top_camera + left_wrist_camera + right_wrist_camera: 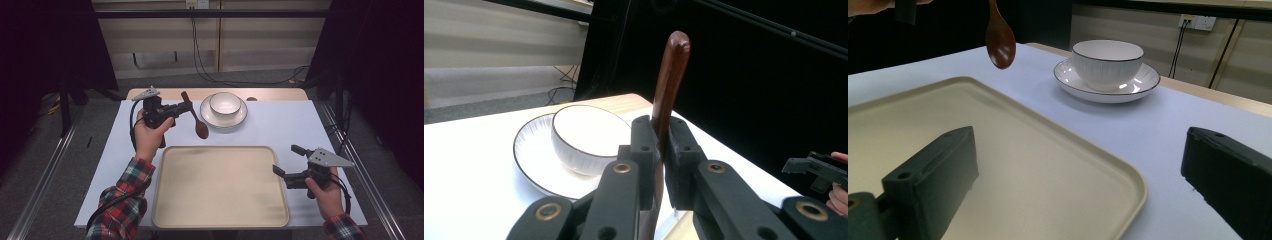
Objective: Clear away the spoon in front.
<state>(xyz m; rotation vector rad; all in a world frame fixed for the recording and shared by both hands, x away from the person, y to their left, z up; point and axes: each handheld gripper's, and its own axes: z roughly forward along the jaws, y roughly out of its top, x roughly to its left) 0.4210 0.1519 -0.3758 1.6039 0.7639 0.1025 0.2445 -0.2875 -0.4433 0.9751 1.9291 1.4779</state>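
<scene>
High view: left gripper (186, 106) is pinched on a dark wooden spoon (195, 119), held up off the table. Spoon's long axis runs from the handle tip just beyond the jaws, down and toward the person, w/ the oval head hanging lowest, between the gripper and the far edge of a beige tray (220, 187). Just past the jaws, to their right, a white bowl (224, 104) sits in a white saucer (240, 116) (dark rims on both). Right gripper (289, 161) hovers at the tray's right edge, jaws spread wide w/ nothing between them, pointing across the tray toward the left one. Table (295, 125) has a pale cloth top, a strip of wood showing at its far edge; grey floor, black curtains either side, cables along the back wall. Tray is bare; open cloth lies right of the saucer.

Left gripper view: jaws pressed on the spoon's (670, 90) handle, which rises steeply past them, rounded end uppermost. Bowl (586, 137) and saucer (531, 160) lie ahead-left of the jaws, close. Right gripper's tip (811, 170) shows far right.

Right gripper view: jaws well apart, empty. Tray (1058, 165) rim passes beneath and between them. Spoon head (1000, 46) hangs ahead-left, above the cloth beyond the tray's far edge, apart from it. Bowl (1107, 57) in saucer (1143, 82) ahead, clear cloth between them and the tray.
</scene>
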